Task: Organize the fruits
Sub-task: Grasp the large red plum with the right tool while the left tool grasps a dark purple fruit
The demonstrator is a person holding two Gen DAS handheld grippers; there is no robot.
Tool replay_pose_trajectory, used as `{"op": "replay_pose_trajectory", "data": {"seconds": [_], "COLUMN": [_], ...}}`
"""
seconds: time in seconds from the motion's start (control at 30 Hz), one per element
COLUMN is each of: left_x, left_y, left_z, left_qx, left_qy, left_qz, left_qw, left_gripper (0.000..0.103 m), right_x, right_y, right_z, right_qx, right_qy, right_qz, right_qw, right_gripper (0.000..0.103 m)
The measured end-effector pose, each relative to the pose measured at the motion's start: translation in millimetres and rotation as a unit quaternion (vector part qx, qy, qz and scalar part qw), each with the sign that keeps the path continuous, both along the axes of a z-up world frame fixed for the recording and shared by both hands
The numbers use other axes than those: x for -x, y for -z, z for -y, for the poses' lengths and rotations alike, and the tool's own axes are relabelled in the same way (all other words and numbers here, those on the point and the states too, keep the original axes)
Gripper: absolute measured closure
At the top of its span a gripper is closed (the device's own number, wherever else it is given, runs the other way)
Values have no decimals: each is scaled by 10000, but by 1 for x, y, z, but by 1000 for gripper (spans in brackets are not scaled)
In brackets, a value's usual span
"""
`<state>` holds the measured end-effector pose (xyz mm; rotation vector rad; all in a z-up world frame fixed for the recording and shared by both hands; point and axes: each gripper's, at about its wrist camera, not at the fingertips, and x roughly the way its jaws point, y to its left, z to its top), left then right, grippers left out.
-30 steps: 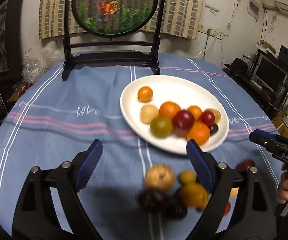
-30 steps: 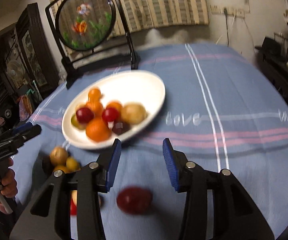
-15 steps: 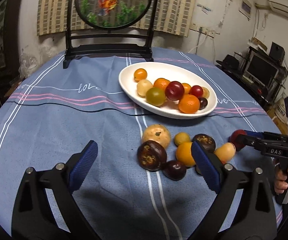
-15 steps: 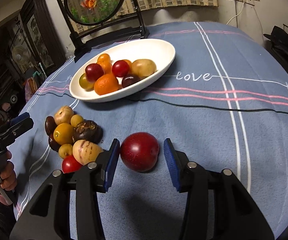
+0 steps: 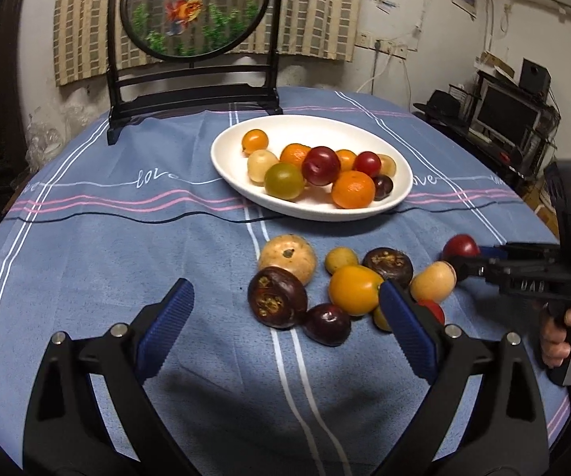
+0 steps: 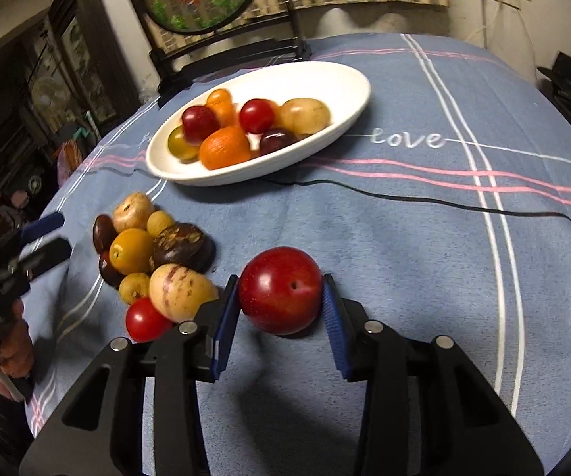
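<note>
A white oval plate point(image 5: 225, 166) point(image 6: 348, 79) holds several fruits: oranges, red plums, a green one. In front of it a loose pile lies on the blue cloth, with an orange fruit point(image 5: 354, 289) point(image 6: 130, 250), a dark brown fruit point(image 5: 277, 295) and a striped yellow one point(image 6: 180, 291). My left gripper point(image 5: 285, 289) point(image 6: 47, 234) stands open, wide, low over the near side of that pile, gripping nothing. My right gripper point(image 6: 281, 289) point(image 5: 464, 258) has its jaws closing on a red plum point(image 6: 281, 289) point(image 5: 460, 246) that rests on the cloth, both pads against its sides.
A round fish screen point(image 5: 194, 12) on a black stand sits at the table's far edge behind the plate. A thin black cable point(image 6: 444, 202) crosses the cloth. A monitor and shelves point(image 5: 503, 119) stand beyond the right edge. A hand point(image 5: 563, 329) grips the right handle.
The right gripper came down around the red plum and its jaws narrowed onto it. The left gripper drew back and sank, so the loose pile now lies just ahead of its fingers.
</note>
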<state>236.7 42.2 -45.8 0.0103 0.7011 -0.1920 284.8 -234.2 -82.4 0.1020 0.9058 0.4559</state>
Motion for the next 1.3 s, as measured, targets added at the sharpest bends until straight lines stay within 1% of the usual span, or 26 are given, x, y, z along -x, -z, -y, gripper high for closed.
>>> {"op": "replay_pose_trajectory", "data": {"seconds": [0.1,0.2,0.3,0.37,0.4,0.47,0.5,0.7,0.87,0.97,1.1,1.2,1.27,1.3], "left_x": [-1,-3,-7,-10,-12,-16,-17,-24,-34,-37,-39,-39,-39,-38], "left_y": [2,3,4,6,7,11,12,19,26,29,31,31,31,31], "left_z": [3,-2,-8,-10,-11,-14,-14,-14,-16,-16,-16,-14,-12,-11], "left_qx": [-103,-22,123,193,210,304,348,458,488,507,514,479,438,417], "left_qy": [15,-40,-110,-143,-156,-152,-143,-118,-244,-235,-255,-228,-185,-162], "left_qz": [-20,-46,-140,-244,-288,-419,-458,-657,-819,-898,-929,-916,-899,-888], "left_qw": [9999,10000,9998,9994,9992,9985,9982,9967,9951,9944,9940,9944,9948,9950], "left_gripper": [8,10,17,30,33,43,45,45,46,50,50,55,61,63], "right_x": [-3,-4,-4,-4,-4,-4,-4,-4,-3,-2,-1,-1,-1,-1], "right_y": [-1,-2,-1,0,0,0,0,0,-1,-1,-2,-2,-3,-2], "right_z": [9,15,16,16,16,16,16,16,15,15,14,14,13,14], "right_qx": [-126,-185,-147,-135,-129,-125,-120,-100,-79,-72,-67,-60,-57,-56], "right_qy": [216,374,433,444,447,451,452,454,449,446,442,443,447,446], "right_qz": [-14,-8,-27,-42,-46,-51,-50,-43,-16,0,17,23,28,27], "right_qw": [9997,9991,9990,9989,9989,9989,9989,9989,9990,9990,9990,9990,9990,9990], "right_gripper": [62,62,62,62,62,62,62,62,62,62,62,62,62,62]}}
